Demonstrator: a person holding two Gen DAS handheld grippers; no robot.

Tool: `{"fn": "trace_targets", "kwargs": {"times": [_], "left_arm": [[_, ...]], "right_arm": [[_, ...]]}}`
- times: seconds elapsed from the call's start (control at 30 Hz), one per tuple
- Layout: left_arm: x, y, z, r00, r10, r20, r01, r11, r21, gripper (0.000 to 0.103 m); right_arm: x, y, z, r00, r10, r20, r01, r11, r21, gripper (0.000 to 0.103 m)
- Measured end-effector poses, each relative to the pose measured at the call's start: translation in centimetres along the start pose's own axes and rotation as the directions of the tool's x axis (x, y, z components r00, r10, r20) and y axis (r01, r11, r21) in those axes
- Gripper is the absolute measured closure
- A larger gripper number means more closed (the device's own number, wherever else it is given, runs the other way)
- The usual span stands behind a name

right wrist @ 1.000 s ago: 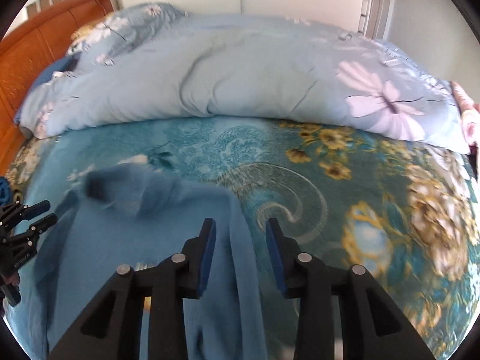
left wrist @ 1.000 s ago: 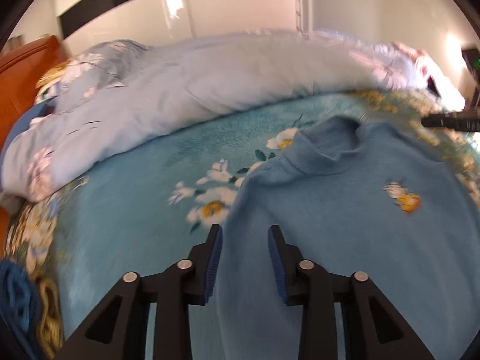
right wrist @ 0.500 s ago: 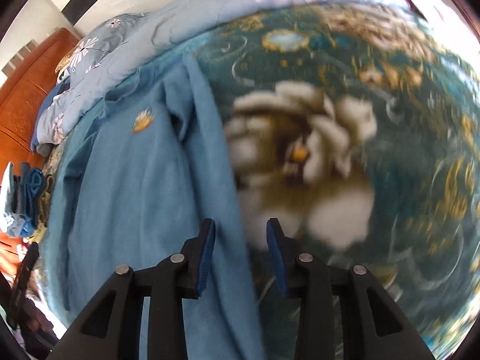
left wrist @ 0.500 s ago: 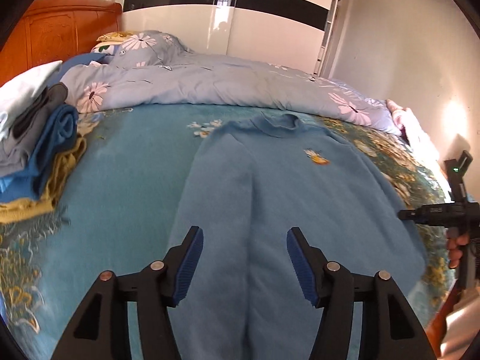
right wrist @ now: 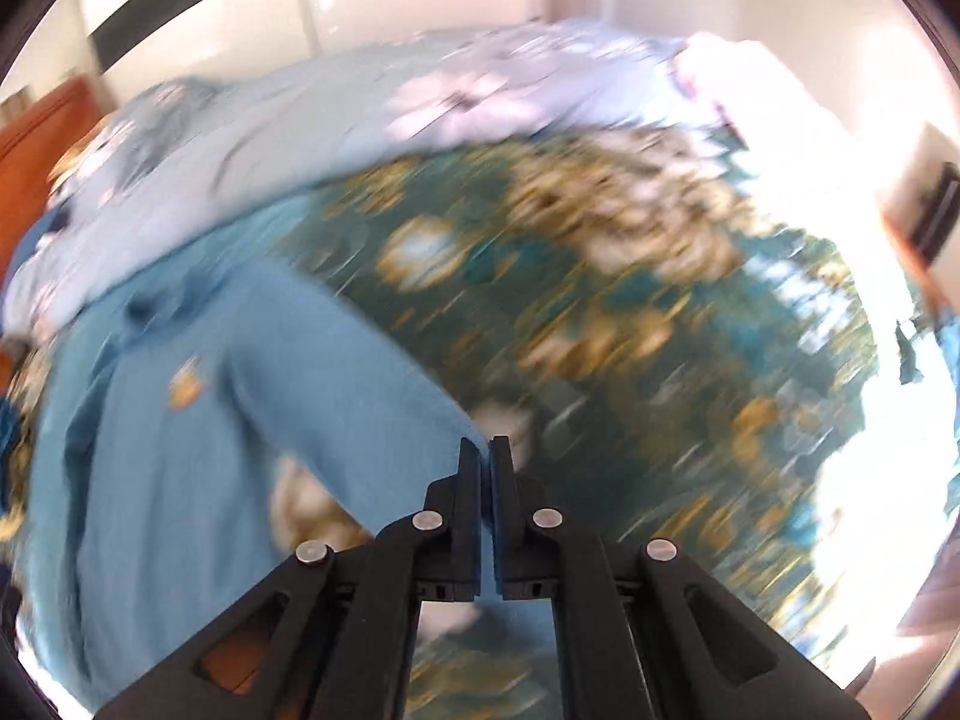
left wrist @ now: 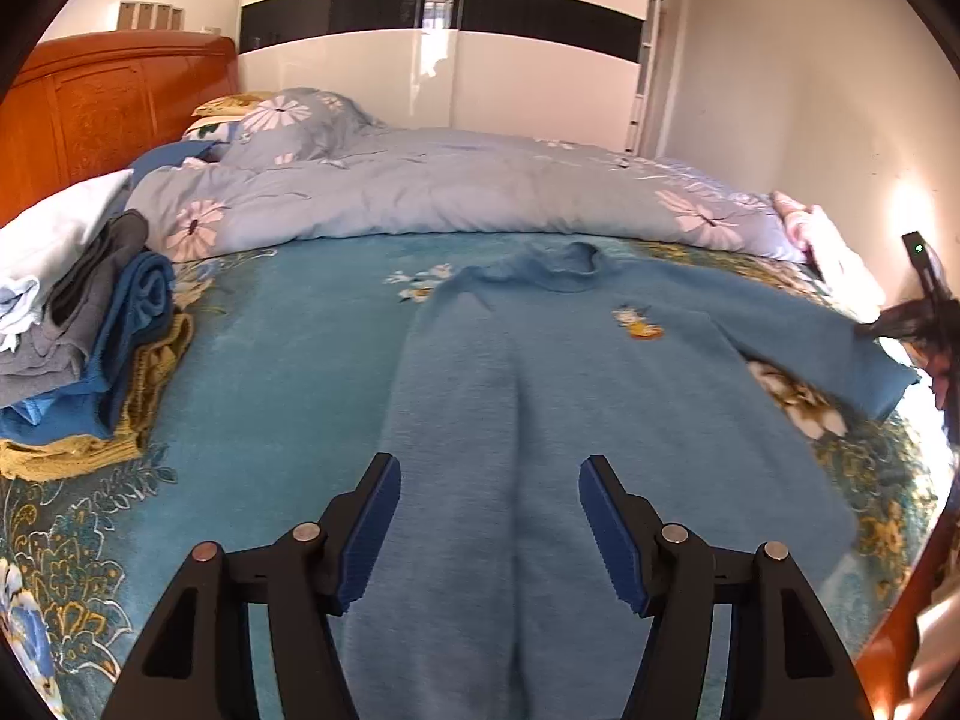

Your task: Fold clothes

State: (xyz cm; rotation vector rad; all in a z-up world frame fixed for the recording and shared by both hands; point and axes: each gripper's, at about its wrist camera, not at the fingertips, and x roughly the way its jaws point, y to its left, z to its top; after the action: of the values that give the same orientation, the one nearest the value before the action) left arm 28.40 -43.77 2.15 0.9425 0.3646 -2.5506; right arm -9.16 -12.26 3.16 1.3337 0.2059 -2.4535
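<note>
**Right sleeve taken up for the inward fold**

A blue sweater (left wrist: pixel 540 396) is laid flat, front up, on the bed (left wrist: pixel 270 372). The right gripper (right wrist: pixel 485 450) is clamped shut on the cuff of the outstretched sleeve (right wrist: pixel 360 396). The left gripper (left wrist: pixel 486 516) is held above the hem, its fingers opening with nothing between them. The sleeve is judged next to be carried across the chest. A quilt (left wrist: pixel 456 192), a clothes pile (left wrist: pixel 90 348), a wooden headboard (left wrist: pixel 108 102) and a wardrobe (left wrist: pixel 444 60) are seen
</note>
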Motion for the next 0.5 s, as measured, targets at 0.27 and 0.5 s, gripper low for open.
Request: {"fn": "trace_targets", "kwargs": {"times": [0.27, 0.5], "left_arm": [[2.8, 4.0, -0.4, 0.996, 0.075, -0.039, -0.077, 0.994, -0.072, 0.037], [3.4, 6.6, -2.3, 0.991, 0.091, -0.103, -0.104, 0.985, -0.136, 0.037]], "right_arm": [[6.4, -2.3, 3.2, 0.991, -0.117, -0.065, 0.114, 0.992, -0.053, 0.101], [5.5, -2.9, 0.6, 0.989, -0.141, -0.032, 0.141, 0.99, -0.027, 0.085]]}}
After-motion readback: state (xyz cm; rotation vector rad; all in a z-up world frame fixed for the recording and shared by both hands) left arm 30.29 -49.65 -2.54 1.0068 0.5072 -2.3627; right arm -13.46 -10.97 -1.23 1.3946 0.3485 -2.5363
